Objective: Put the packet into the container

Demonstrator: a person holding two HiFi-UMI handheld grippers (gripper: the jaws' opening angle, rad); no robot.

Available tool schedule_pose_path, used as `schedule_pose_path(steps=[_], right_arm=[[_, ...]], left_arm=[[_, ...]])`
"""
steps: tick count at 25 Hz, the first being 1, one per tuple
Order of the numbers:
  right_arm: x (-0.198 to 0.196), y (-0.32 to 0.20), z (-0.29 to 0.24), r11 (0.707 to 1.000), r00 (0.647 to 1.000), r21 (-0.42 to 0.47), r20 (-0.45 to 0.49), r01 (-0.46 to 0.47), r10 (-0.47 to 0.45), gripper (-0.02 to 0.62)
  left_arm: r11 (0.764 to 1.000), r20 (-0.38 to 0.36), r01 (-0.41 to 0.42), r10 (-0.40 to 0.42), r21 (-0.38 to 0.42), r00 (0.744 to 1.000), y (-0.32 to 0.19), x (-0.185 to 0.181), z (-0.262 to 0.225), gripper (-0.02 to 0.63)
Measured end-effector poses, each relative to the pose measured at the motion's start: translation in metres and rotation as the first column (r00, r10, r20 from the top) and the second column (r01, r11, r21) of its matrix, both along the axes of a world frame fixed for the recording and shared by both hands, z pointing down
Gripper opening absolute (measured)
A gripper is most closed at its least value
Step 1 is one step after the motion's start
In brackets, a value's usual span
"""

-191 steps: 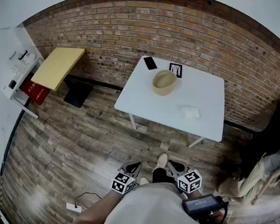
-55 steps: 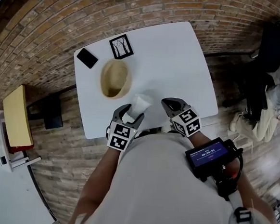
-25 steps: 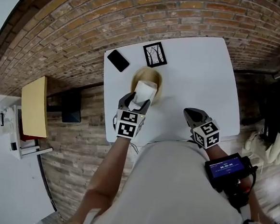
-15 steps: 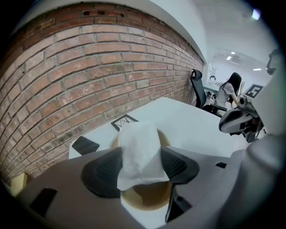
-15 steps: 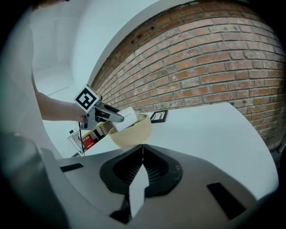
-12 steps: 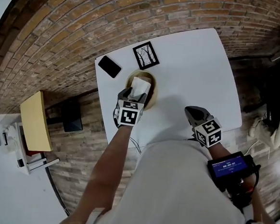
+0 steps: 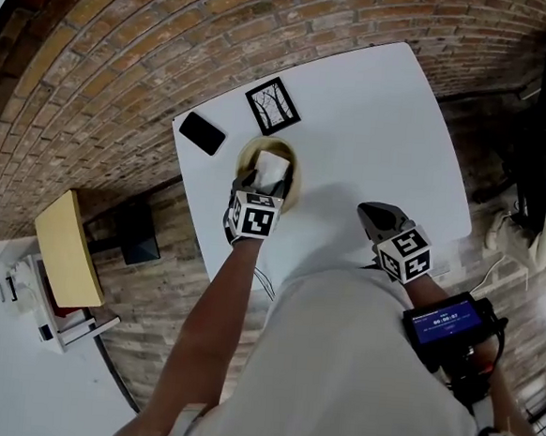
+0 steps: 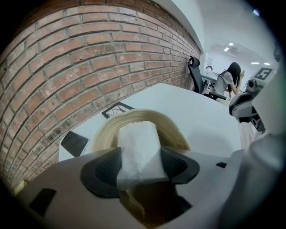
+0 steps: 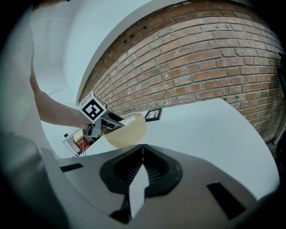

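**Left tool.** Your left gripper point(image 8: 140, 163) pinches the white packet point(image 8: 137, 147) across its lower half, one pad on each side. The upper half stands free ahead of the jaw tips. I judge that this mid-body hold keeps the packet from folding as it goes in.

**Task item.** The woven container point(image 8: 107, 129) lies just beyond and below the jaw tips, its mouth open toward the tool. The tool is pitched steeply down, which suits a release into it. The packet is over the mouth and not yet let go.

**Right tool.** Your right gripper point(image 9: 143, 167) is pressed together on nothing. It is held well aside over bare table point(image 7: 376, 108), clear of the work.

**Views compared.**
- The left gripper view shows the pad contact and the rim framing the packet, but gives no height.
- The head view sets the packet inside the rim's outline, though the marker cube covers the jaws.
- The right gripper view shows the side profile, with the left tool at the rim.
- The packet's far end appears not to touch the container's inside. No view settles that.
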State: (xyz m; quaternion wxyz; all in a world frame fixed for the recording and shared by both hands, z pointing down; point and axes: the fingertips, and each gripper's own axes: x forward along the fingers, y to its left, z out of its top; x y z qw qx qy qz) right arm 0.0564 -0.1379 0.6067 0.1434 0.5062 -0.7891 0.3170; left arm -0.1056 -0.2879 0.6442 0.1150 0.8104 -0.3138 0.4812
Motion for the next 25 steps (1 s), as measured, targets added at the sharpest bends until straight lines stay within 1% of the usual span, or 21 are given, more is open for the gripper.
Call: schedule_pose_path(steps=[6,8,12,15,17,19,22,25], right_arm=[[0.003,0.003,0.000,1.000,1.000,-0.008,-0.005,-0.022,0.022,0.008],[0.003,0.001,0.000,1.000,1.000,-0.007,-0.006,-0.026,0.026,0.008],[0.000,-0.003,0.001,1.000,1.000,0.002,-0.001,-0.022,0.022,0.008],[0.004,0.001,0.002,1.000,1.000,0.000,0.001,-0.028,0.028,0.008],[0.006,0.005,0.002,1.000,1.000,-0.001,-0.002,-0.031,0.031,0.008],[0.008,0.007,0.003,1.000,1.000,-0.001,-0.005,-0.030,0.030,0.008],[0.007,0.007,0.004,1.000,1.000,0.001,-0.004,-0.024,0.024,0.008],[0.006,0.014,-0.001,1.000,1.000,0.008,-0.006,-0.014,0.014,0.008]], left_arm=[[0.998,0.044,-0.034,0.036,-0.047,0.998,0.005,0.002,0.009,0.293],[0.998,0.046,-0.037,0.039,-0.059,0.998,0.004,0.001,0.011,0.295],[0.999,0.035,-0.030,0.032,-0.042,0.999,-0.004,-0.001,0.009,0.306],[0.999,0.022,-0.017,0.018,-0.032,1.000,0.000,-0.001,0.009,0.308],[1.000,0.006,-0.008,0.008,-0.019,1.000,0.003,-0.002,0.006,0.308],[1.000,-0.027,0.009,-0.009,-0.001,1.000,0.003,-0.004,0.000,0.308],[0.999,-0.106,0.039,-0.036,0.027,0.994,-0.001,-0.006,-0.010,0.308],[0.997,-0.177,0.058,-0.048,0.056,0.983,0.007,-0.007,-0.026,0.308]])
